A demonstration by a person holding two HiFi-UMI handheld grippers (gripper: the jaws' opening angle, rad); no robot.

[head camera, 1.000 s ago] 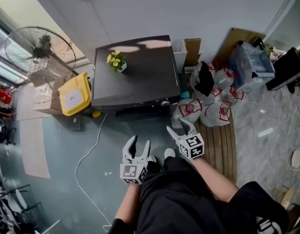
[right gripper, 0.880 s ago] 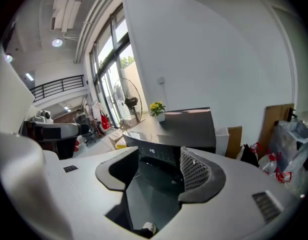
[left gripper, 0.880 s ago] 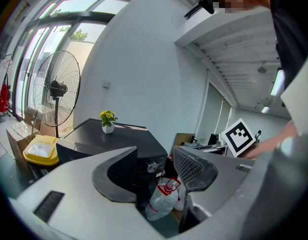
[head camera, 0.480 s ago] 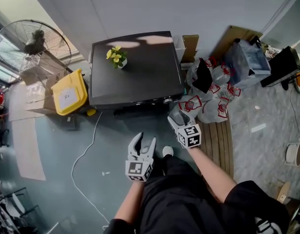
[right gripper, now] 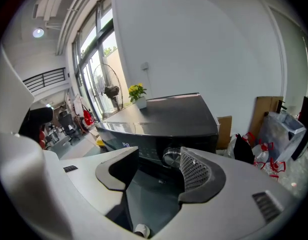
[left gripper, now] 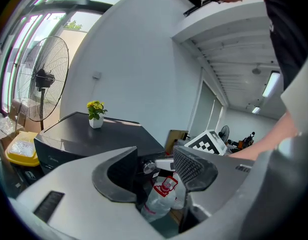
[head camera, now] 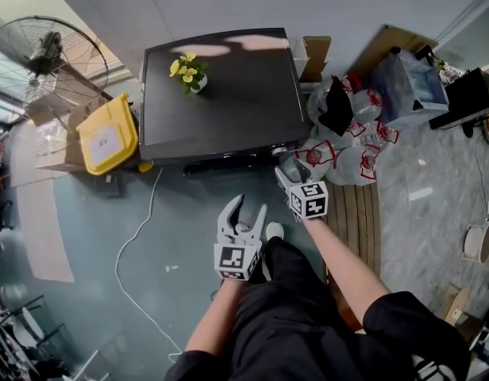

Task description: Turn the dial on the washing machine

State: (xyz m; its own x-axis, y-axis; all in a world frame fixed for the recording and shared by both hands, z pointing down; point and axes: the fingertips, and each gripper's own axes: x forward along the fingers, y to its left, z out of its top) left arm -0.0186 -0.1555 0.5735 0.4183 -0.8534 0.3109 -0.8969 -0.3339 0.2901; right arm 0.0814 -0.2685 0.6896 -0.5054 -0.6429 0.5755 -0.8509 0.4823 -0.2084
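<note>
The washing machine [head camera: 221, 94] is a dark, flat-topped box against the wall, its front panel facing me. Its silver dial [head camera: 277, 150] sits at the panel's right end. My right gripper [head camera: 287, 170] is open just in front of the dial without touching it. In the right gripper view the dial [right gripper: 171, 157] shows between the jaws, close to the ribbed right pad [right gripper: 195, 170]. My left gripper [head camera: 247, 210] is open and empty, lower and further back over the floor. The left gripper view shows the dial [left gripper: 148, 167] far ahead, beside the right gripper's marker cube [left gripper: 208, 142].
A small pot of yellow flowers [head camera: 188, 75] stands on the machine's top. A yellow bin [head camera: 108, 138] and a standing fan [head camera: 46, 52] are to its left. Plastic bags [head camera: 340, 155] and boxes crowd its right side. A white cable [head camera: 140, 227] runs across the floor.
Both grippers have moved forward toward the washing machine. The right gripper has closed in on the dial. Both stay open.
</note>
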